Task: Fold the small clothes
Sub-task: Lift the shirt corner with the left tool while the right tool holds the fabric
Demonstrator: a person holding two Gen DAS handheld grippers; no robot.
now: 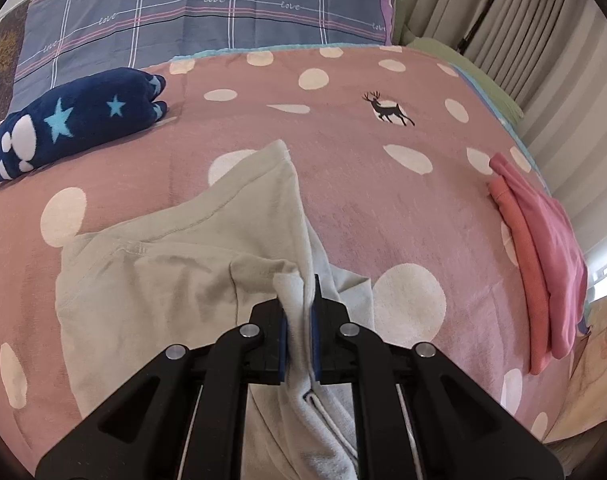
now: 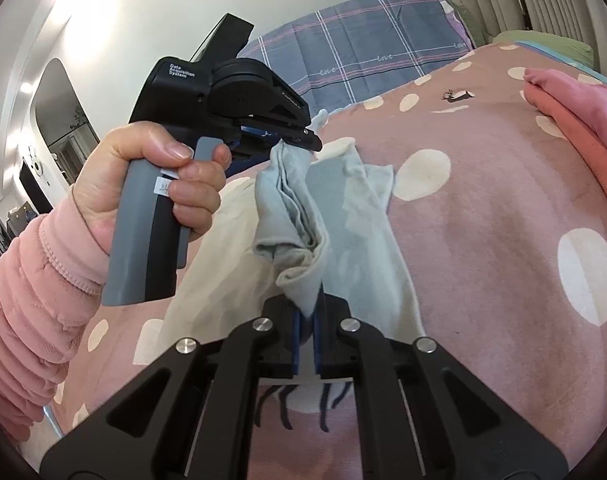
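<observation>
Left wrist view is filled mostly by the pink blanket with cream polka dots (image 1: 343,208) covering the bed, a soft flat surface that serves as the folding area. At its head lies the blue-grey plaid pillow (image 1: 207,4). Off to the right edge sits a folded stack of pink and coral garments (image 1: 543,256), apparently finished pieces set aside out of the working space, and at the far left a navy plush item with light-blue stars (image 1: 75,120) lies well apart from the work.

The pale grey-green cotton garment (image 1: 151,280) lies partly spread in the middle of the blanket, one side raised off it by both tools, probably so that half can be carried over the other.

The left gripper (image 1: 299,320) is closed down to the thickness of the cloth, its blue pads pinching a bunched fold of the garment's edge. In the right wrist view the right gripper (image 2: 306,320) is likewise nearly closed, clamping a lower corner of the same hanging fold, below the left gripper.
</observation>
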